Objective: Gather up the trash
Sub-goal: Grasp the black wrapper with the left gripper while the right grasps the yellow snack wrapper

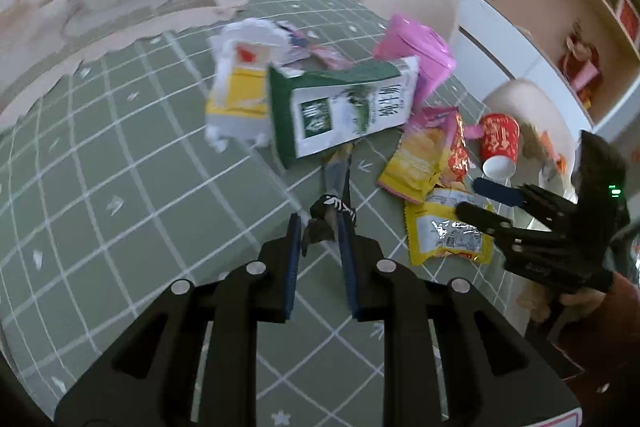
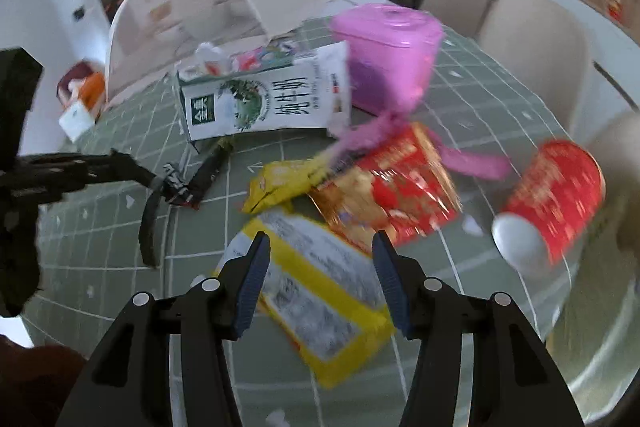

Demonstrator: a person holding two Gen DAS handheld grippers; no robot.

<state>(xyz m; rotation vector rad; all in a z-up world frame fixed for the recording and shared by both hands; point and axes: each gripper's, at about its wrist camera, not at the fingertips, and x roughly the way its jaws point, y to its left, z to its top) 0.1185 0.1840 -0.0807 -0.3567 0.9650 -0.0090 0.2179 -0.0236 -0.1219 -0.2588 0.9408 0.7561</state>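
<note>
Left gripper (image 1: 318,227): jaws narrow, clamped on a dark snack wrapper (image 1: 335,187). Right gripper (image 2: 320,279): jaws wide, empty, poised over a yellow foil packet (image 2: 316,291). Just beyond lie a red-and-gold snack bag (image 2: 388,191), a tipped red paper cup (image 2: 552,203), a green-and-white milk carton (image 2: 264,103) and a pink lidded bin (image 2: 388,43) at the far side. Judgement: collection barely begun; most litter remains on the green grid tablecloth (image 1: 120,187). Only the left view shows a torn tissue pack (image 1: 240,83).
</note>
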